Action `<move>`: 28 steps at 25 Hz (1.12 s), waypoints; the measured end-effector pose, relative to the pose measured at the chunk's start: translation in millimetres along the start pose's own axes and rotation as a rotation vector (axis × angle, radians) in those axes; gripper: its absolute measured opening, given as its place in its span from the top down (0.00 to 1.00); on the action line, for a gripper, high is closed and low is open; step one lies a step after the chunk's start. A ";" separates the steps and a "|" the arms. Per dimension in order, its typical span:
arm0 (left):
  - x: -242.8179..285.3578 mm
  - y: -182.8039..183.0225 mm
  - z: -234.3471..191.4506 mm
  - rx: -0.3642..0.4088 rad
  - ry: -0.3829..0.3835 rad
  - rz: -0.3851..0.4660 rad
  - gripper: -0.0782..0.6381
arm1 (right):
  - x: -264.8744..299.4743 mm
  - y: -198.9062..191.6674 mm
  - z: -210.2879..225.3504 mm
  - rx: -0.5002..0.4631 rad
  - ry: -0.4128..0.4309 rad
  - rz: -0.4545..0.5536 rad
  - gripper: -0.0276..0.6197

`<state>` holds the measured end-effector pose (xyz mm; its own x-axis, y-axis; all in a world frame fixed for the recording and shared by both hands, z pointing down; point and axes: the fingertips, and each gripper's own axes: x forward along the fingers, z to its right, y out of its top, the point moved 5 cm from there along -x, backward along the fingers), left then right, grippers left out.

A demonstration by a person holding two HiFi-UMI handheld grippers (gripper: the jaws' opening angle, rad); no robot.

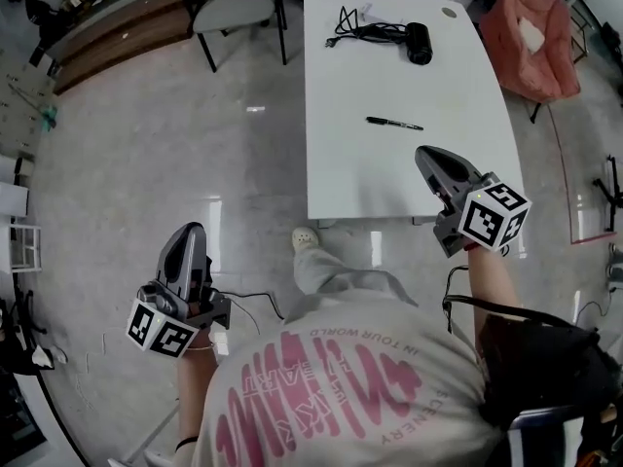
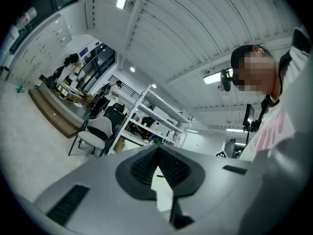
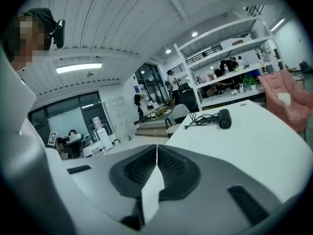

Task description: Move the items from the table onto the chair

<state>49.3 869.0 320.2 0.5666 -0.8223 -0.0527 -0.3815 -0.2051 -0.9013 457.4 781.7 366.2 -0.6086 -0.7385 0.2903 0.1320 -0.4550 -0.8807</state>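
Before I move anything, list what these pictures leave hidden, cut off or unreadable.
- Head view: pink chair, cut off by the top edge.
- Head view: grey chair, cut off by the top edge.
- Gripper views: the pen shows in neither.
- Black corded device: too small to identify in any view.

A white bench (image 1: 389,178) stands on a pale, glossy floor (image 1: 146,163). A grey chair (image 1: 234,6) is left of its far end, a pink chair (image 1: 531,37) at its right. White shelves (image 3: 230,45) stand beyond it.
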 end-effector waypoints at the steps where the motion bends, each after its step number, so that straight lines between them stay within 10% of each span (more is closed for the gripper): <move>1: 1.4 -3.3 -9.1 -0.025 -0.008 -0.010 0.88 | 5.7 -3.8 3.5 0.005 -0.010 -0.009 0.94; 8: 37.5 -8.0 -62.0 -0.040 -0.066 -0.129 0.88 | 41.3 -11.1 28.0 0.080 -0.060 -0.002 0.94; 19: 92.7 54.3 -112.1 0.007 -0.081 -0.061 0.88 | 75.5 8.4 47.1 0.167 -0.052 0.079 0.94; 23: 110.2 54.8 -119.9 0.025 -0.100 -0.101 0.88 | 72.0 0.1 66.5 0.079 -0.091 -0.013 0.92; 28: 128.4 46.5 -123.2 0.028 -0.149 -0.171 0.88 | 90.0 -24.8 97.6 -0.128 -0.165 -0.310 0.68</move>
<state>14.3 688.5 324.6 0.7237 -0.6889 0.0412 -0.2509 -0.3183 -0.9142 475.7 678.0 450.6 -0.4687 -0.6507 0.5974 -0.1440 -0.6110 -0.7785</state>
